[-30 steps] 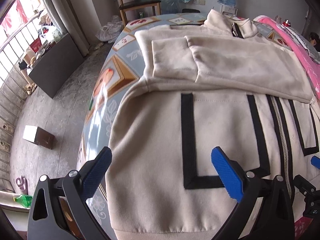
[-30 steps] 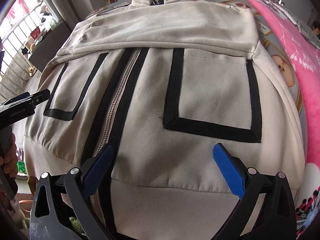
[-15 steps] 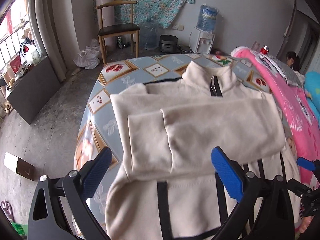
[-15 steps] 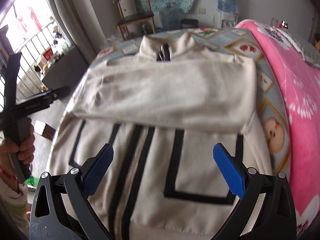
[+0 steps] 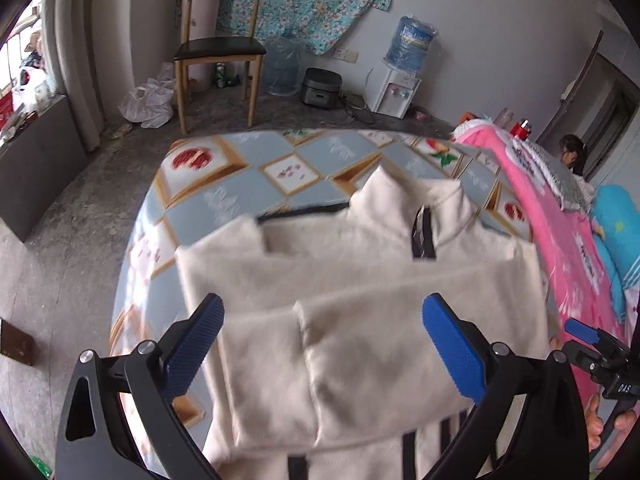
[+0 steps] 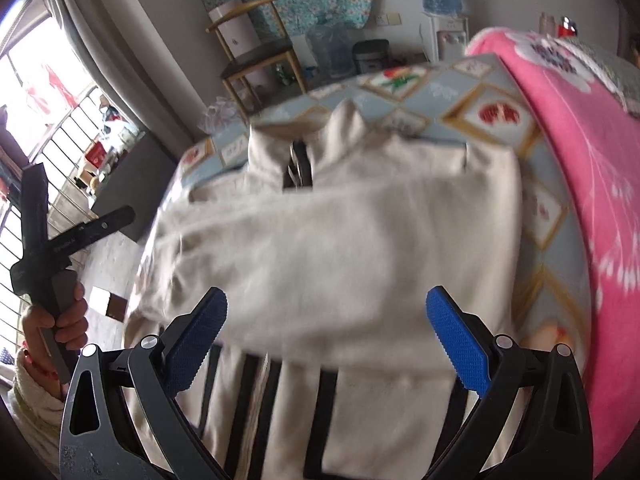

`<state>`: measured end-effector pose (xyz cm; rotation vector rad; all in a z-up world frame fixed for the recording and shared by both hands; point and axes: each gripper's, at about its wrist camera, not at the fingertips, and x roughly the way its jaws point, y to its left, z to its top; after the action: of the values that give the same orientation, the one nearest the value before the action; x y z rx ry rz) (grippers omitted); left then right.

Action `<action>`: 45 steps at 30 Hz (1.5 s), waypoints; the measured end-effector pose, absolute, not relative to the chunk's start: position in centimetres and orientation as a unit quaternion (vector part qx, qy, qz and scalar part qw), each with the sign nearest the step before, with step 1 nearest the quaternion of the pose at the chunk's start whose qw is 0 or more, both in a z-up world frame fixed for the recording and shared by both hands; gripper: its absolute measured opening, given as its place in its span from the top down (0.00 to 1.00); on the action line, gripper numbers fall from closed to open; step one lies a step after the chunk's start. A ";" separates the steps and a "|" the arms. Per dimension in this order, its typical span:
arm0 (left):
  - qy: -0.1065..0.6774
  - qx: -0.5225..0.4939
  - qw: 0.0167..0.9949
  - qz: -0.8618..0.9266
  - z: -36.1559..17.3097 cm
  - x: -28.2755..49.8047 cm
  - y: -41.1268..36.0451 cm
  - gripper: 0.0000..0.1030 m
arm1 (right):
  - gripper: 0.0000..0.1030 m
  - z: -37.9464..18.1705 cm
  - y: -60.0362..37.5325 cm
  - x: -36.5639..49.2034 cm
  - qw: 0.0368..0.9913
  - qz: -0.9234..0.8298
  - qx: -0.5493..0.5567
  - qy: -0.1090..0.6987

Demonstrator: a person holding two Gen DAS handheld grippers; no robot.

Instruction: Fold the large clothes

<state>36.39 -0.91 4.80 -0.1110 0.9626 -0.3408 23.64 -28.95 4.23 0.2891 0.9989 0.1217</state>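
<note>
Chair beyond jacket

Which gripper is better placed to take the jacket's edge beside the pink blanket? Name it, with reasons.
Right. The right gripper, open, hangs over the jacket with that edge and the pink blanket to its right; the left gripper is out past the opposite side.

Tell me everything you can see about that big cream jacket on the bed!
The cream fleece-like zip-up jacket lies flat, front up, on the blue patterned bedsheet, beside a pink flowery blanket. It has a stand-up collar at the far end, open at the top of a dark zipper. Both sleeves are folded across the chest, one overlapping the other. Below them run black stripes and black-edged pockets. Neither open claw, left or right, grips it; both hang above.
</note>
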 end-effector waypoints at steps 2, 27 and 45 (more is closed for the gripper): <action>0.468 -0.068 0.863 -0.175 5.3 39.0 -1.7 0.05 | 0.06 5.4 -29.7 26.9 0.869 0.071 0.143 0.469; 0.607 -0.157 0.768 -0.130 -3.4 54.8 -10.8 0.54 | 0.63 -2.7 -32.8 48.0 0.775 0.064 0.253 0.575; 0.558 -0.098 0.764 -0.308 0.3 46.8 -6.7 0.75 | 0.83 1.0 -26.2 36.6 0.837 0.155 -0.040 0.523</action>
<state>46.76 -6.71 0.32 -0.2129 1.2129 -0.6687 36.60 -26.24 1.00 -0.0848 1.1074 0.3282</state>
